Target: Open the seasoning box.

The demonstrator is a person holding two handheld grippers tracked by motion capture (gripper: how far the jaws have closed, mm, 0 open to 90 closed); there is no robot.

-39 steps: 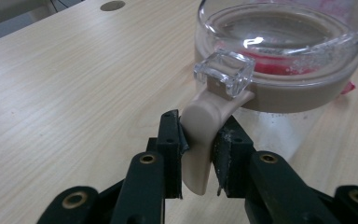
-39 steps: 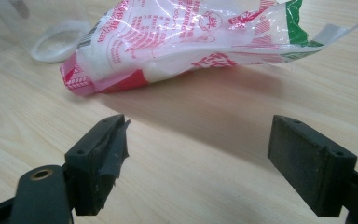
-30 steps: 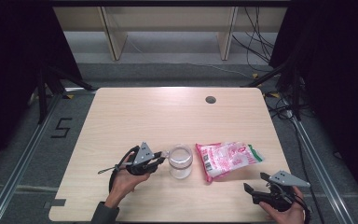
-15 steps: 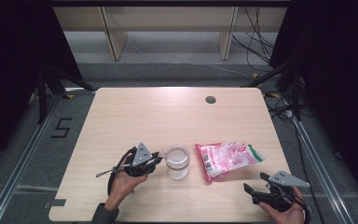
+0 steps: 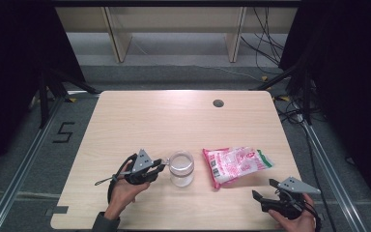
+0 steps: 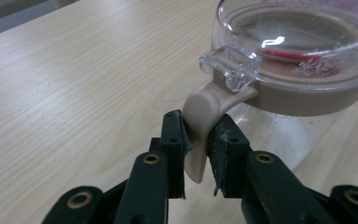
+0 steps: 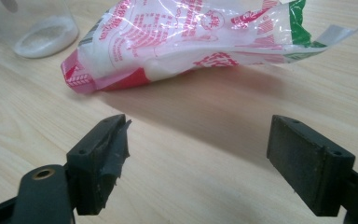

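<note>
A clear jar with a see-through lid on a beige collar stands at the table's front middle. A beige clasp tab hangs from that collar. My left gripper reaches in from the jar's left, and its pads sit on both sides of the tab. Its jaws have just been opening slightly, with the tab still between them. To the right of the jar lies a pink and white plastic bag. My right gripper rests open near the front edge, its jaws empty and pointing at the bag.
A round grommet hole sits near the table's far edge. The wooden table has bare room behind the jar and bag. A cable trails from the left gripper toward the front left. The jar holds a white layer at its bottom.
</note>
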